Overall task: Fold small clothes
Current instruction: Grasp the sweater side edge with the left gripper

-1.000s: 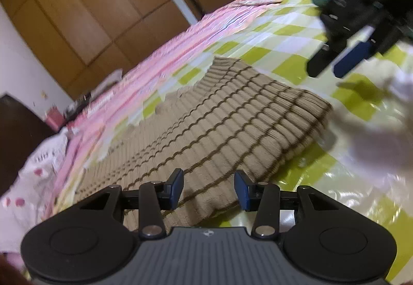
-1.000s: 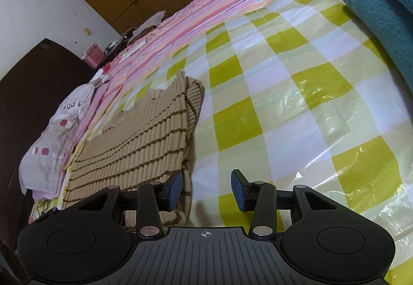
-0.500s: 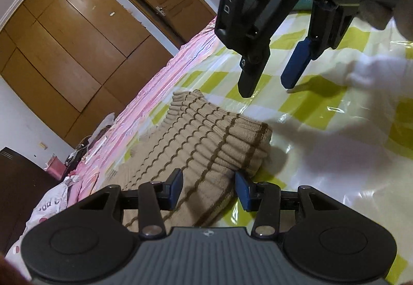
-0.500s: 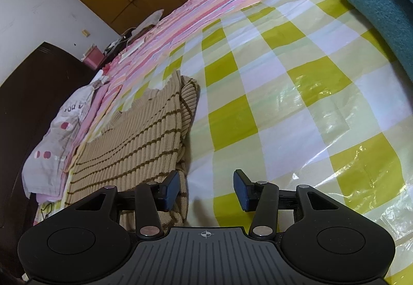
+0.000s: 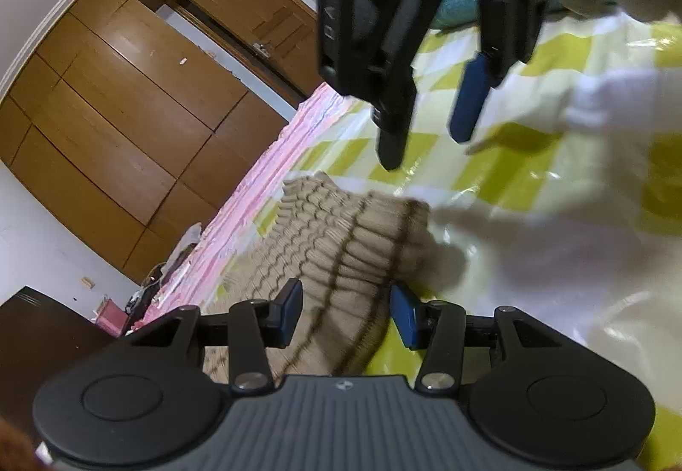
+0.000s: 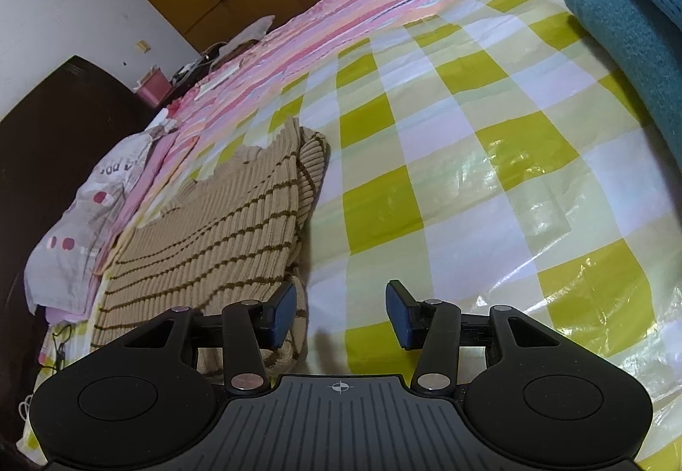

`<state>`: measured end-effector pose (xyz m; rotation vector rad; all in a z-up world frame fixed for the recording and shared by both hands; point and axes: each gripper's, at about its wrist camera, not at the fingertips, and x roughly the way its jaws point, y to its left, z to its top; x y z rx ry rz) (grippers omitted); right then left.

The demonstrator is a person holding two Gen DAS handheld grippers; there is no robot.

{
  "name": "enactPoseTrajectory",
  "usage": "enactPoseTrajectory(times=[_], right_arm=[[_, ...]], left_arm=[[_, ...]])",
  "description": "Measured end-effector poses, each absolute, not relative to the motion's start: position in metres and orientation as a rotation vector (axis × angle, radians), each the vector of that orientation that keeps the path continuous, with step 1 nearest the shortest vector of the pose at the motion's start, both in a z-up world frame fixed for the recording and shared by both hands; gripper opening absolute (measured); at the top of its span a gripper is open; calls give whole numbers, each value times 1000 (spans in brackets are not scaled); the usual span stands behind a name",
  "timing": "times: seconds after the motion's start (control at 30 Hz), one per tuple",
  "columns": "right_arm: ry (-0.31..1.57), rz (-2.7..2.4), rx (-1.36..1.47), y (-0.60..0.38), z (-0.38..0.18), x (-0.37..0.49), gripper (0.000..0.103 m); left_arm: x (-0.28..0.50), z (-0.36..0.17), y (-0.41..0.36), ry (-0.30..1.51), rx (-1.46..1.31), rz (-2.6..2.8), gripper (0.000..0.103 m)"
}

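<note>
containers: none visible in either view
surface: yellow-and-white checked plastic sheet (image 6: 447, 181), glossy, spread over a pink striped bedspread (image 6: 341, 32)
room: wooden wardrobe doors (image 5: 140, 96) behind the bed; dark headboard (image 6: 47, 138) to the left in the right wrist view
sweater: tan ribbed sweater (image 6: 213, 232) with brown stripes, folded, flat on the sheet
sweater axis: long axis runs away from the right gripper, up and left; stripes cross it
left gripper: left gripper (image 5: 345, 313) low over the sweater's near corner; fingers apart, knit seen in the gap, pads not pressing it
right gripper: right gripper (image 6: 341, 313), fingers apart, nothing between them but bare sheet; its left finger (image 6: 281, 313) overlaps the sweater's edge, contact unclear
right gripper, from left wrist view: hangs above and beyond the sweater's far corner, clear of it
other cloth: teal knit (image 6: 631, 19) far right of the right gripper; white spotted cloth (image 6: 81, 223) left of the sweater
</note>
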<state>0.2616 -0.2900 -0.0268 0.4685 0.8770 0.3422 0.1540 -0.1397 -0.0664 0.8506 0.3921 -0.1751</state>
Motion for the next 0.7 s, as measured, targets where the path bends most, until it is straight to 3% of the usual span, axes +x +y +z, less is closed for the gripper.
enactPoseTrajectory(times=[0.7], right_arm=[[870, 303, 346, -282, -23, 257, 47]], left_arm=[[172, -76, -162, 272, 943, -86, 54]])
